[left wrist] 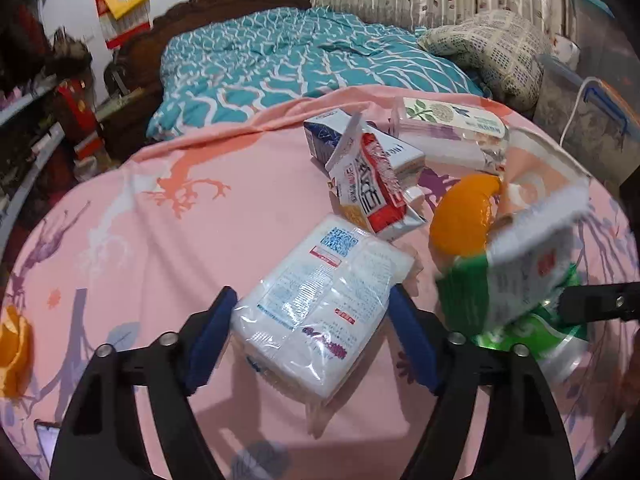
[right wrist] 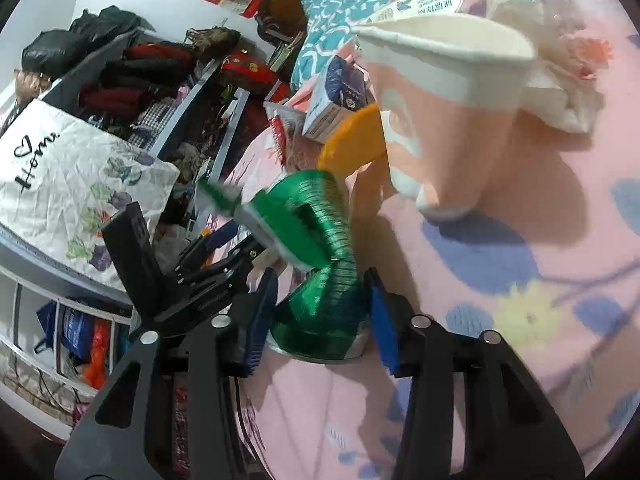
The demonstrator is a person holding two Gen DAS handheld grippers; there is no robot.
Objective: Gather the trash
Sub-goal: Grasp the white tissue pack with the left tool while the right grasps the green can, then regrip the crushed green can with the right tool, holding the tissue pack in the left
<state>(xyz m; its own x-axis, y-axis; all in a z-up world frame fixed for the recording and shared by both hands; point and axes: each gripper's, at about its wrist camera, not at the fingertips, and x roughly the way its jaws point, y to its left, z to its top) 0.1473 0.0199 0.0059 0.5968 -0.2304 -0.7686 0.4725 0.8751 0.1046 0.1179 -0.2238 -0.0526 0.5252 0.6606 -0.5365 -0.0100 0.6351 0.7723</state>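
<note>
In the left wrist view my left gripper (left wrist: 310, 336) has its blue pads on either side of a white tissue pack (left wrist: 320, 304) lying on the pink sheet (left wrist: 140, 240); the pads touch its sides. In the right wrist view my right gripper (right wrist: 320, 312) is shut on a crumpled green wrapper (right wrist: 316, 264), blurred by motion; it also shows in the left wrist view (left wrist: 516, 300). Beyond lie an orange peel (left wrist: 464, 216), a pink paper cup (right wrist: 440, 120), a red-and-white carton (left wrist: 372, 188), a blue carton (left wrist: 324, 136) and a tissue box (left wrist: 448, 128).
Another orange peel (left wrist: 16, 348) lies at the left edge of the sheet. A teal quilt (left wrist: 300, 64) and a pillow (left wrist: 488, 48) lie behind. Crumpled white tissue (right wrist: 560, 92) sits by the cup. A cluttered shelf (right wrist: 140, 92) and a white "Home" bag (right wrist: 68, 176) stand to the left.
</note>
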